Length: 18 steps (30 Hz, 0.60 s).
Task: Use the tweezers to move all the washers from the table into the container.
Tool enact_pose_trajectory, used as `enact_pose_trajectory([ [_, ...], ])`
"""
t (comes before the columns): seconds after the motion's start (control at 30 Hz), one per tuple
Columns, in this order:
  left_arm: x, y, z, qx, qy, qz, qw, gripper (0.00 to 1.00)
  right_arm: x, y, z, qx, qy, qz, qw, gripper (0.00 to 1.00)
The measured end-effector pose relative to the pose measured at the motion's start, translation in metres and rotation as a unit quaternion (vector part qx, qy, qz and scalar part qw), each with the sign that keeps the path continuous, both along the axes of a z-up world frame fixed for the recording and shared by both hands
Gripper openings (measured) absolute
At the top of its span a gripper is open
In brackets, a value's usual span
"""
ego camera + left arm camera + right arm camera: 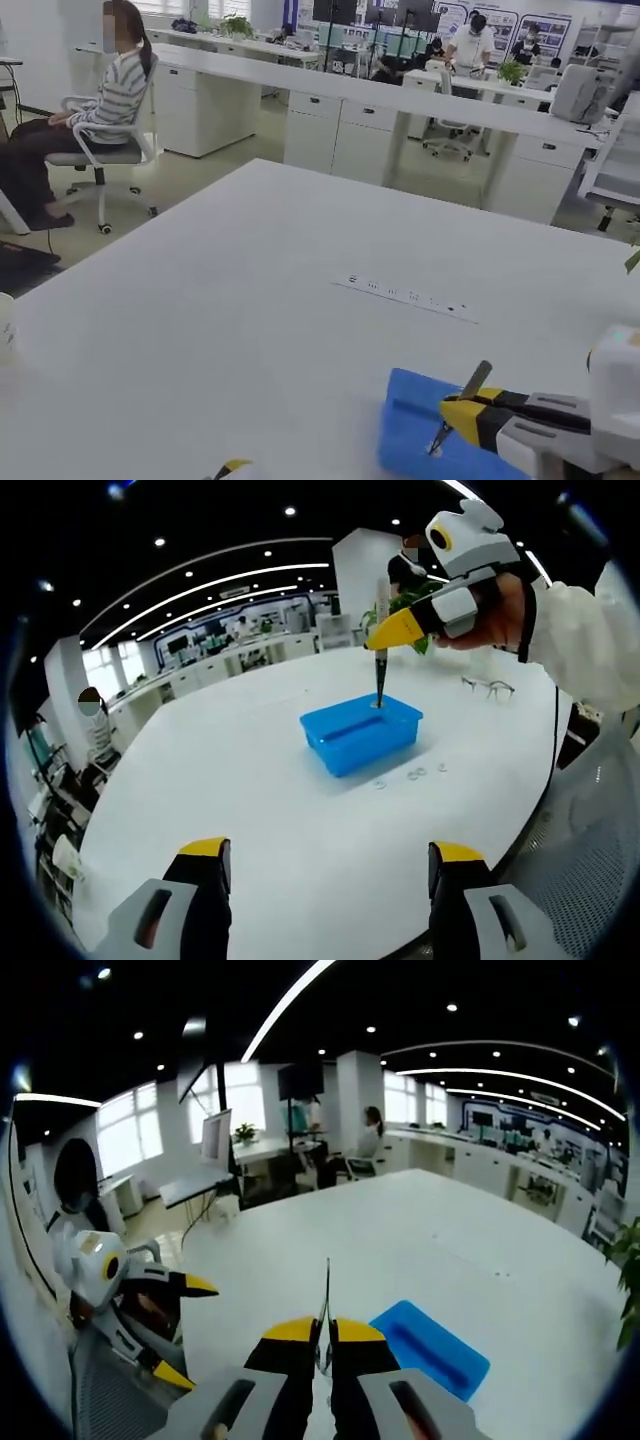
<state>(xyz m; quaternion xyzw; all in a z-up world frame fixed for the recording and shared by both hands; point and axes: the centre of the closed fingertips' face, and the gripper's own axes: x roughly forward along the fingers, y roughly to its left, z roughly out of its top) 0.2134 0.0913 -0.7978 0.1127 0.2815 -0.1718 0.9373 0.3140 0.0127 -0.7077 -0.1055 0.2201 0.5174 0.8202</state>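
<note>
Right tool [325, 1332] pressed together on tweezers [381, 660], tips down at container [360, 738]; couldn't tell if they carried anything. Left tool [330, 852] spread, idle. Washers [415, 774] lay on surface [250, 810] beside container, toward left tool. Probably drop-off; next needs a fine pinch on a washer.

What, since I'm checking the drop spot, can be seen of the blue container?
The blue container is a low rectangular box, plastic-looking, with a recessed hollow in its top, lying flat on the white table. The tweezers, clamped in the right gripper, point down over its far part; contact cannot be told. Small washers lie on the table beside its near wall, apart from it.
</note>
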Motion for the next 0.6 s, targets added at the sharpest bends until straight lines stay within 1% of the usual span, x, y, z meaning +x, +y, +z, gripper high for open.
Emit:
enact_pose_trajectory([
  [0.07,0.000,0.000,-0.001,-0.003,0.003,0.001,1.0000,0.83,0.006,0.000,-0.002,-0.002,-0.004,-0.002,1.0000,0.01],
  [0.17,-0.001,0.000,-0.006,0.005,0.015,0.001,0.9999,0.83,0.011,0.003,-0.006,-0.006,0.000,-0.001,1.0000,0.01],
  [0.27,-0.002,0.000,-0.006,0.008,0.016,-0.001,0.9998,0.84,0.019,0.004,-0.013,-0.014,0.000,0.001,0.9999,0.01],
  [0.4,-0.003,-0.003,-0.006,0.000,0.017,-0.005,0.9998,0.85,0.032,0.007,-0.021,-0.020,-0.005,-0.003,0.9998,0.01],
  [0.43,-0.003,-0.002,-0.007,0.000,0.019,-0.002,0.9998,0.86,0.037,0.008,-0.023,-0.019,-0.004,-0.007,0.9998,0.01],
  [0.47,-0.003,-0.001,-0.009,0.002,0.026,0.001,0.9997,0.87,0.038,0.008,-0.024,-0.019,-0.004,-0.008,0.9998,0.01],
  [0.53,-0.003,-0.002,-0.010,-0.004,0.030,0.002,0.9995,0.88,0.043,0.011,-0.027,-0.016,-0.005,-0.011,0.9998,0.01],
  [0.6,-0.003,-0.001,-0.009,-0.005,0.027,0.004,0.9996,0.88,0.048,0.013,-0.033,-0.020,-0.008,-0.012,0.9997,0.01],
])
